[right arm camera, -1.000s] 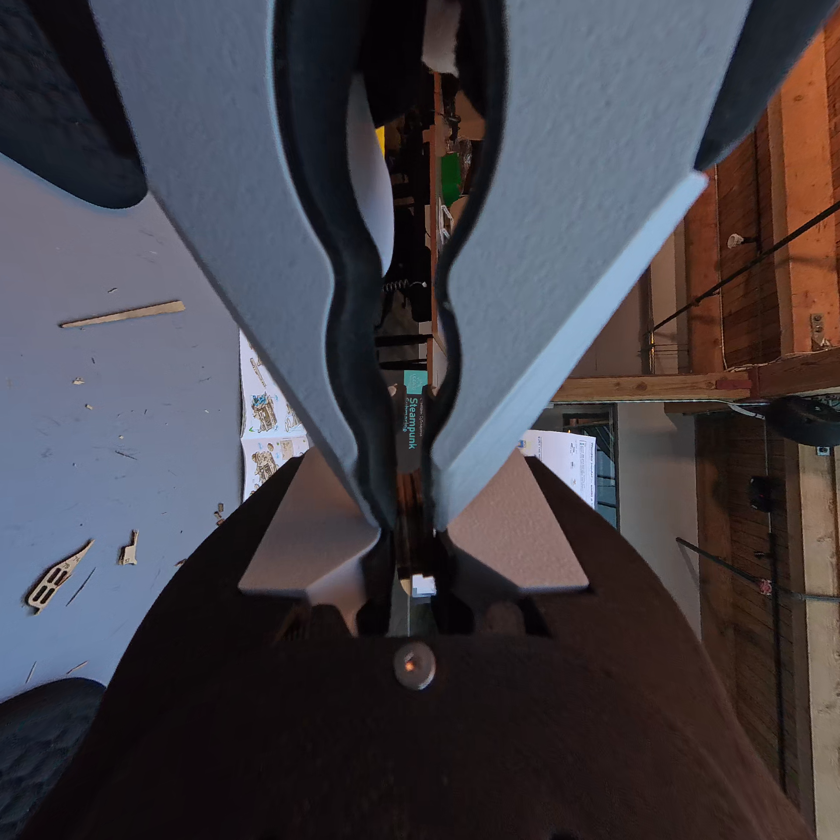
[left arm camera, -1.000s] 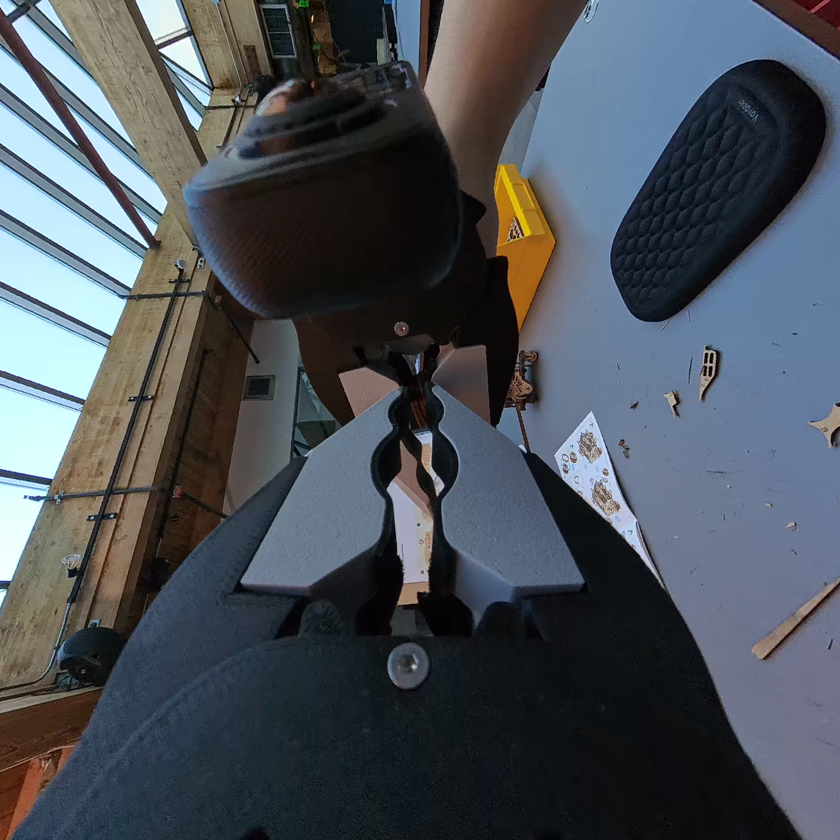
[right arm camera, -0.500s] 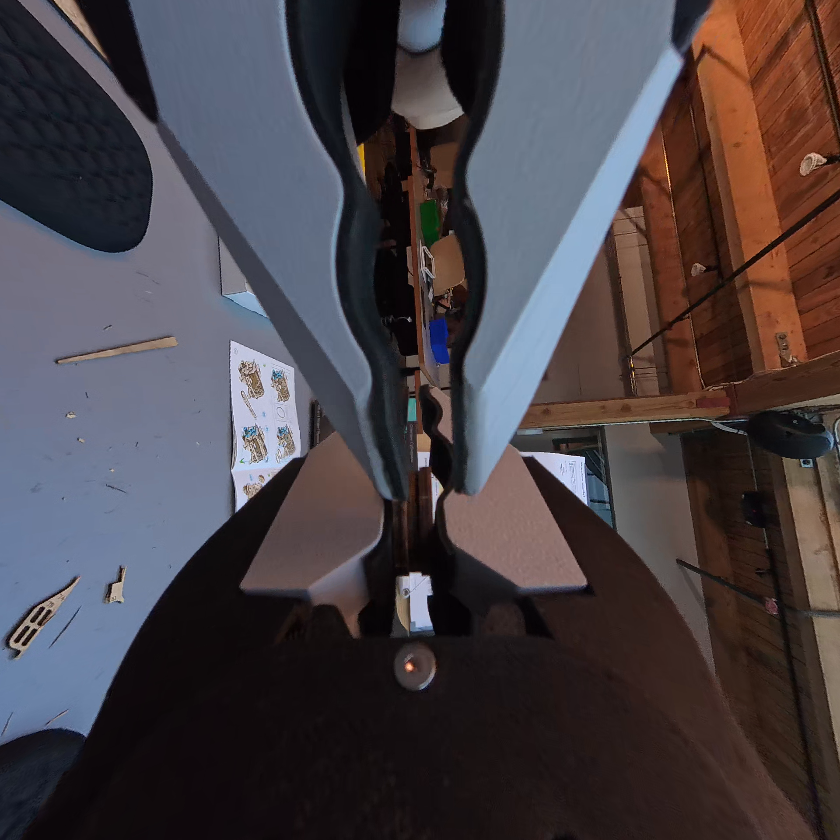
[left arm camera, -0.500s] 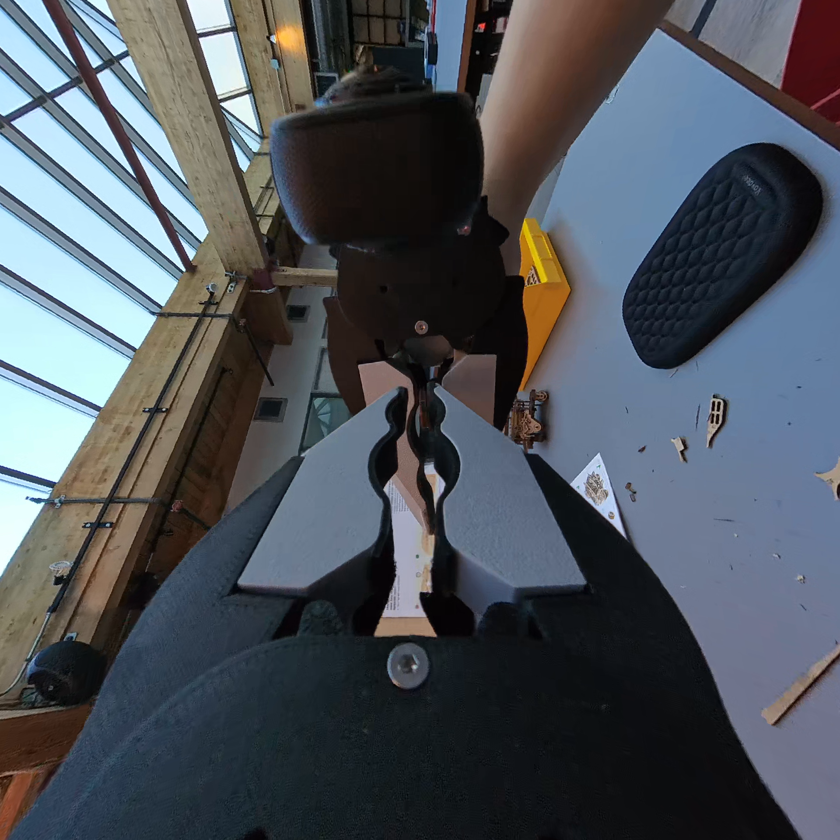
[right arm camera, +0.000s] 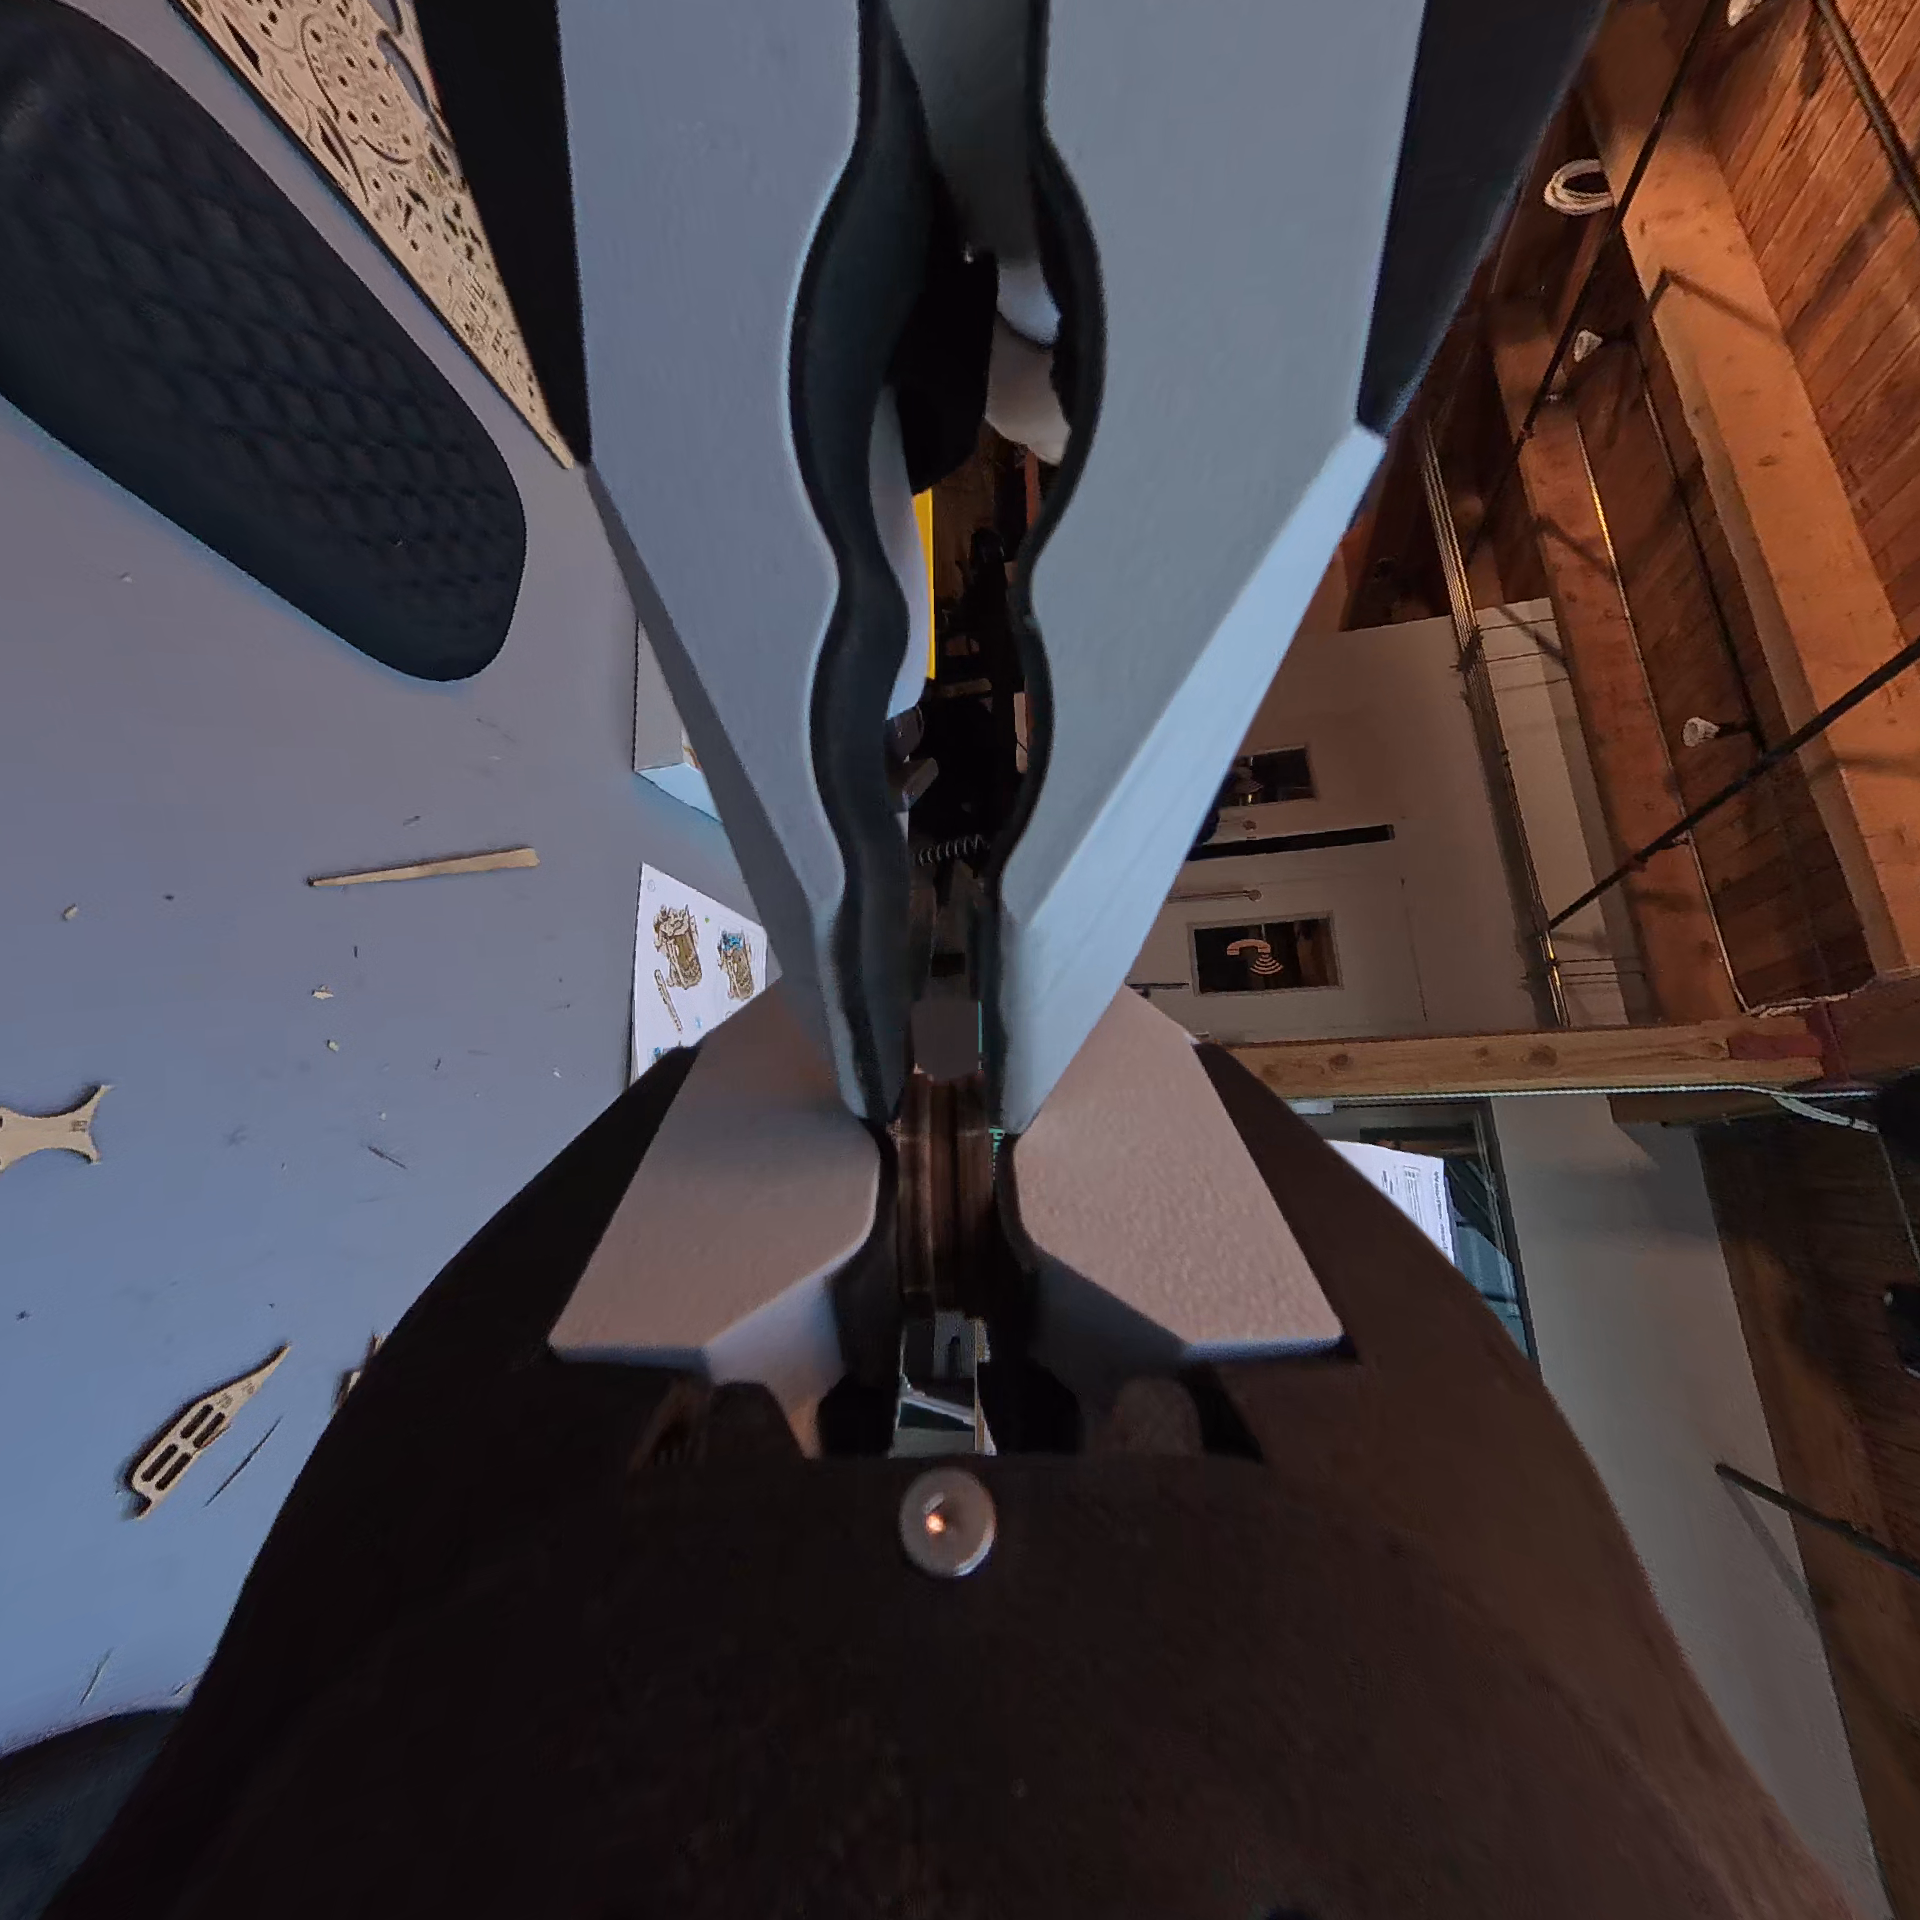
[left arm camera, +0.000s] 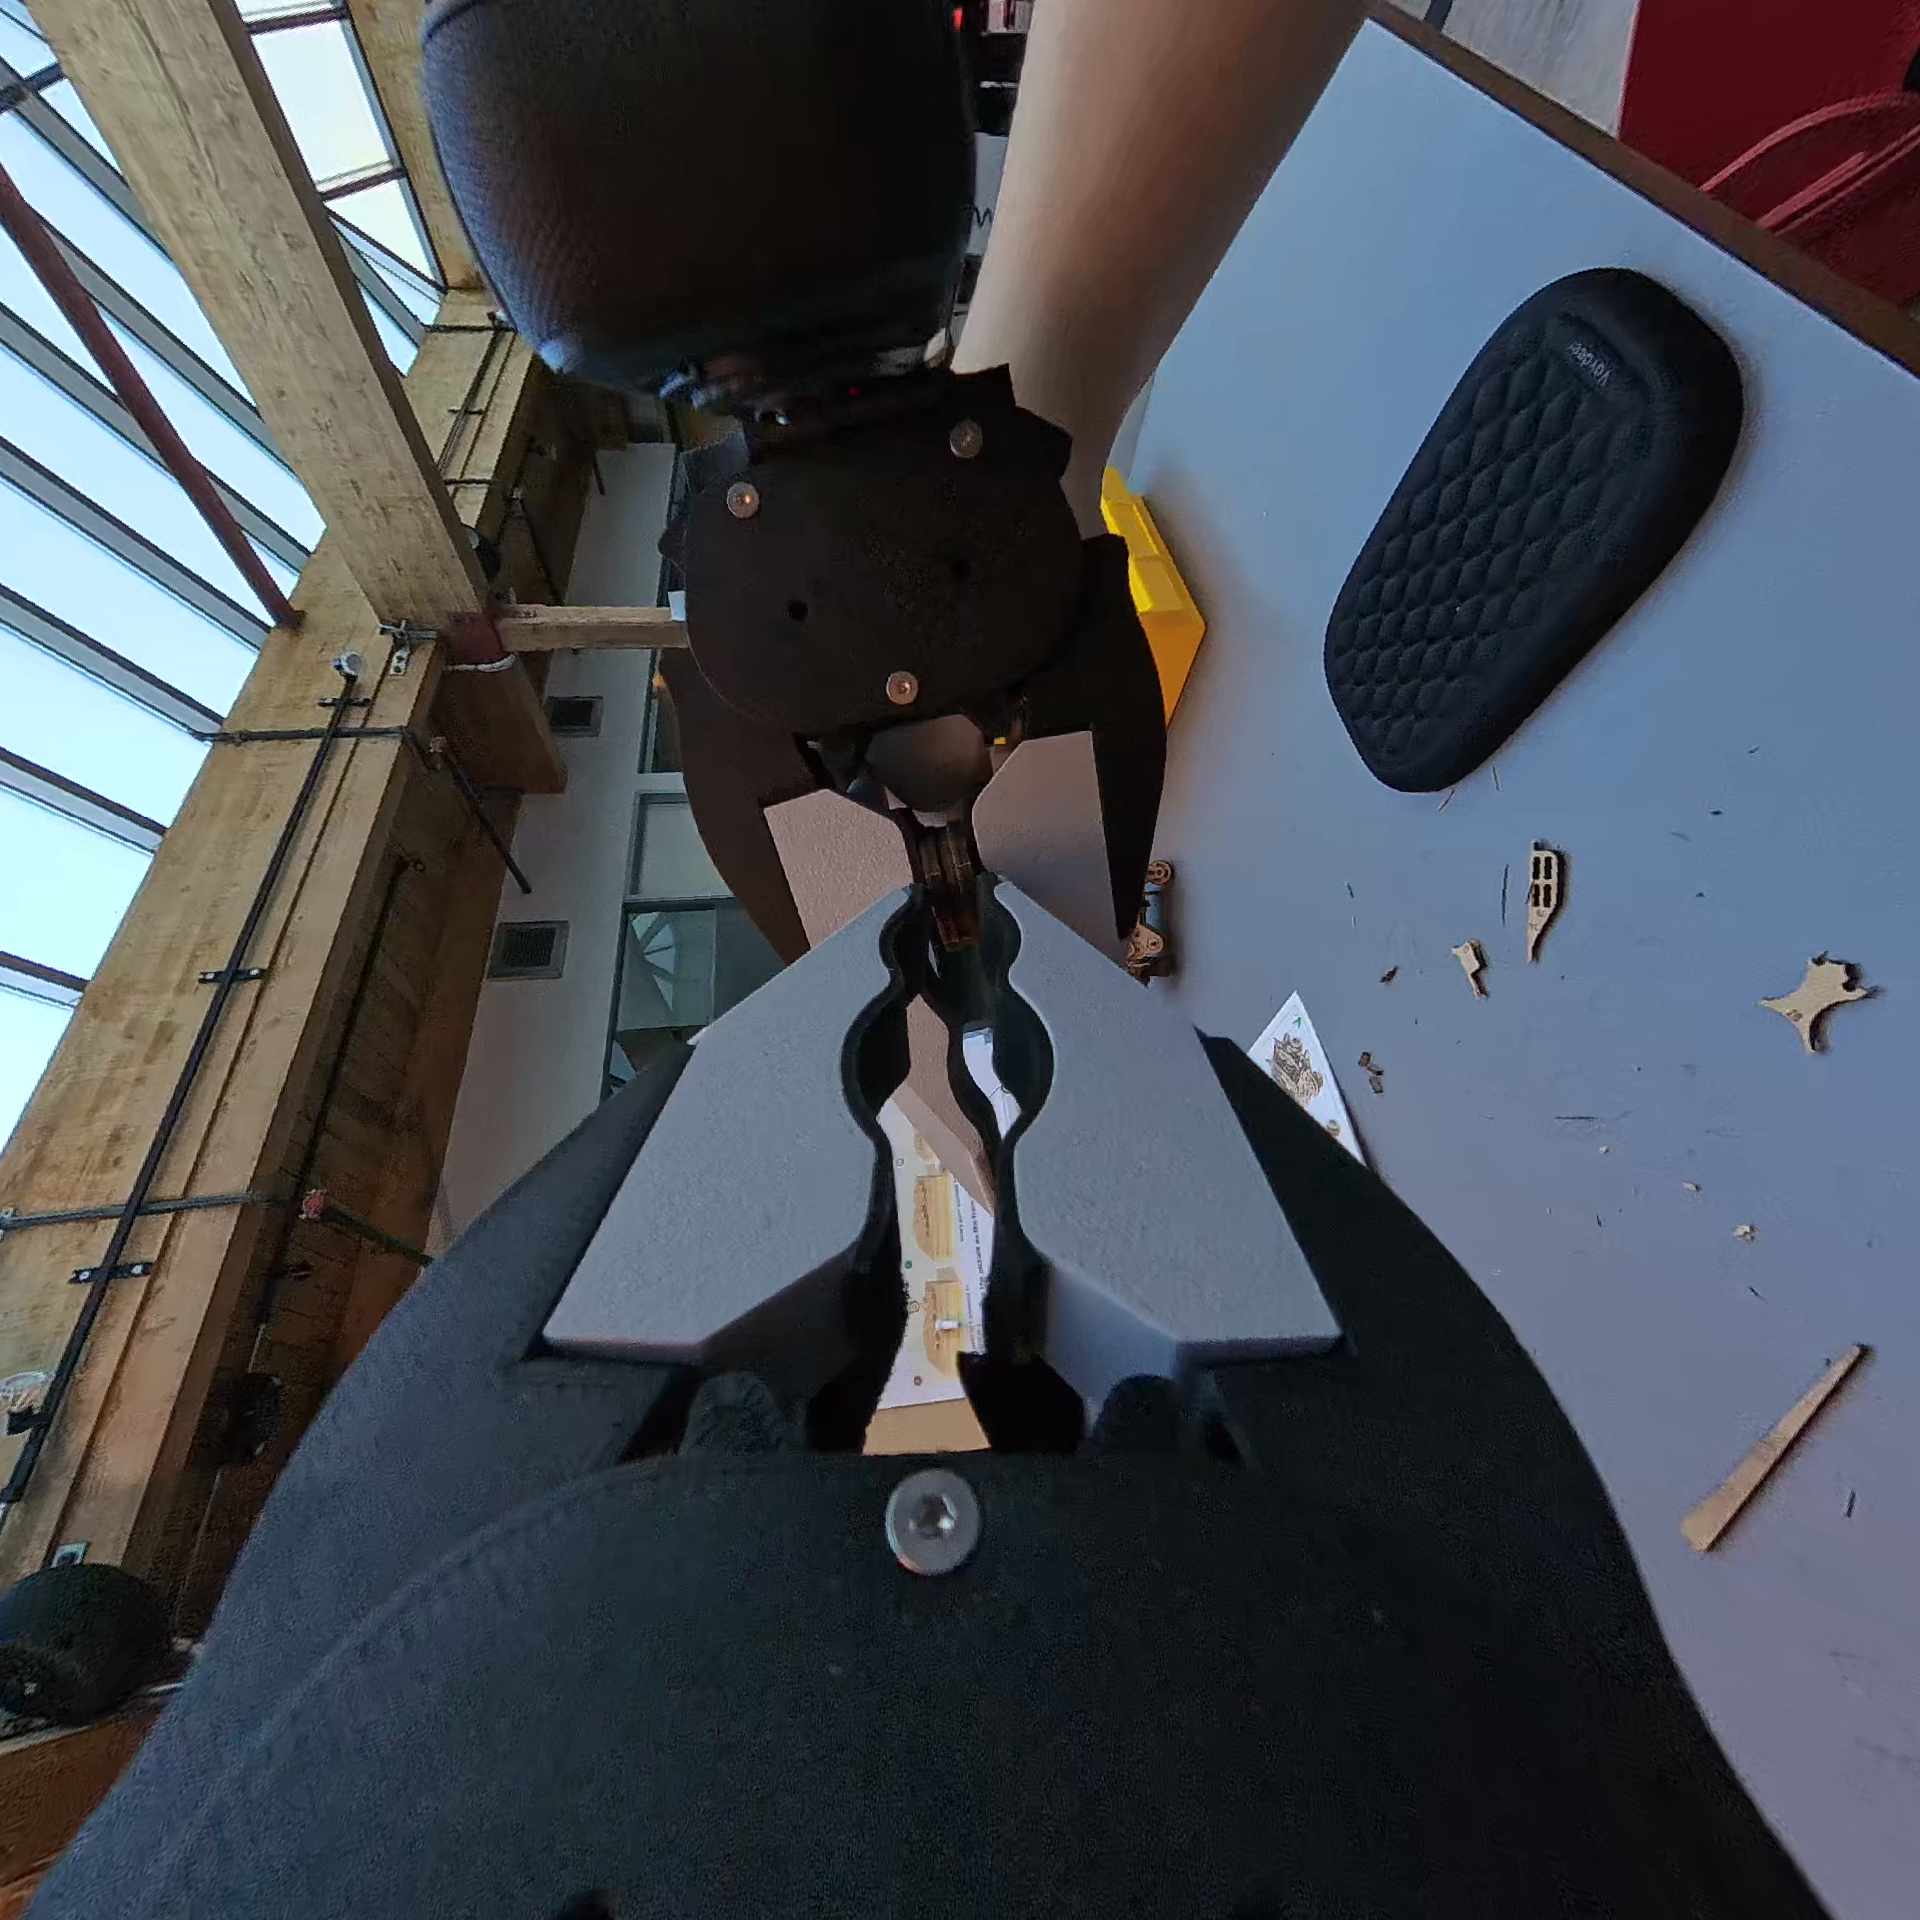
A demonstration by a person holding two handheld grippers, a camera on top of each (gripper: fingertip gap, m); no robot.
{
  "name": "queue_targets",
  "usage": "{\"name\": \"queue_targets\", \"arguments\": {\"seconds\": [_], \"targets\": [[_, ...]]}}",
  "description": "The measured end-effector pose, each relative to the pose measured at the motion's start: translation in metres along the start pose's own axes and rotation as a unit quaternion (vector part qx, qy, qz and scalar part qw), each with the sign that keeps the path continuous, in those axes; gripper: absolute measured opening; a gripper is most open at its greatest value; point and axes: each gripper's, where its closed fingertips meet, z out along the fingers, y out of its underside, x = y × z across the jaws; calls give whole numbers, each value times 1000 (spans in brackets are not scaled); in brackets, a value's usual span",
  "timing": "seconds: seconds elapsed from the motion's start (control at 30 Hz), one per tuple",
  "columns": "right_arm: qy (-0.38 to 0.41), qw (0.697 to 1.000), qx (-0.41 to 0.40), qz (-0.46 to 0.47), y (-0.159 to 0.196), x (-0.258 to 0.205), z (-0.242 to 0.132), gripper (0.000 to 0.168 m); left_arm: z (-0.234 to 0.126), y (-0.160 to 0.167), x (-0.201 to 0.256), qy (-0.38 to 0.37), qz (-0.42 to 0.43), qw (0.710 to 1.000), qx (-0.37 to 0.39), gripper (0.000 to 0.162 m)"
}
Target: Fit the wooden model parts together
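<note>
L wrist view:
L gripper (left arm camera: 951, 914): closed on small wooden part (left arm camera: 948, 920), pinched only at the very tips, pad gap narrow.
R gripper (left arm camera: 940, 821): nose-to-nose at 12 o'clock, tips meeting same wooden part; own state unclear from here.
Table (left arm camera: 1683, 1039): grey, 3 o'clock side; black pad (left arm camera: 1532, 530) at 2 o'clock, yellow bin (left arm camera: 1158, 603) behind R gripper, loose offcuts (left arm camera: 1813, 1000) + wood strip (left arm camera: 1771, 1460) at 3–4 o'clock.
Risk: grip so shallow that any push off-axis likely twists part out of tips.

R wrist view:
R gripper (right arm camera: 940, 1117): closed on layered wooden part (right arm camera: 940, 1195), held deep betw. pads, edge-on to cam.
L gripper (right arm camera: 935, 1081): comes in from 12 o'clock, tips touching top edge of wooden part.
Instruction sheet (right arm camera: 691, 961): flat on table at 9 o'clock; part sheet (right arm camera: 395, 135) at 11 o'clock.
Risk: joint hidden betw. both pairs of tips, so alignment can't be checked; forcing misaligned tab prob. snaps thin ply or drops piece among offcuts.
</note>
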Motion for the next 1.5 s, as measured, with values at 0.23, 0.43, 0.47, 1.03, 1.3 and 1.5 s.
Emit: {"name": "queue_targets", "arguments": {"seconds": [0.23, 0.43, 0.47, 1.03, 1.3, 1.5], "targets": [[-23, 1000, 15, -6, -1, -11, 2, 5, 0, 1, 7, 18, 9, 1000, -7, 6], [-9, 1000, 3, -11, -2, -9, 4, 3, -4, 1, 7, 13, 8, 1000, -10, 6], [-2, 1000, 7, -10, -4, -7, 3, 4, -5, 0, 6, 10, 7, 1000, -9, 6], [48, 992, -101, -64, 17, 7, 10, 4, -8, 10, 5, 24, -4, 996, -80, 6], [30, 1000, -6, 0, -4, 7, 2, 5, -12, 10, 0, 5, -40, 998, -49, 16], [5, 1000, 13, -2, -6, -3, 4, 5, -7, 6, 4, 5, -2, 1000, -31, 7]]}}
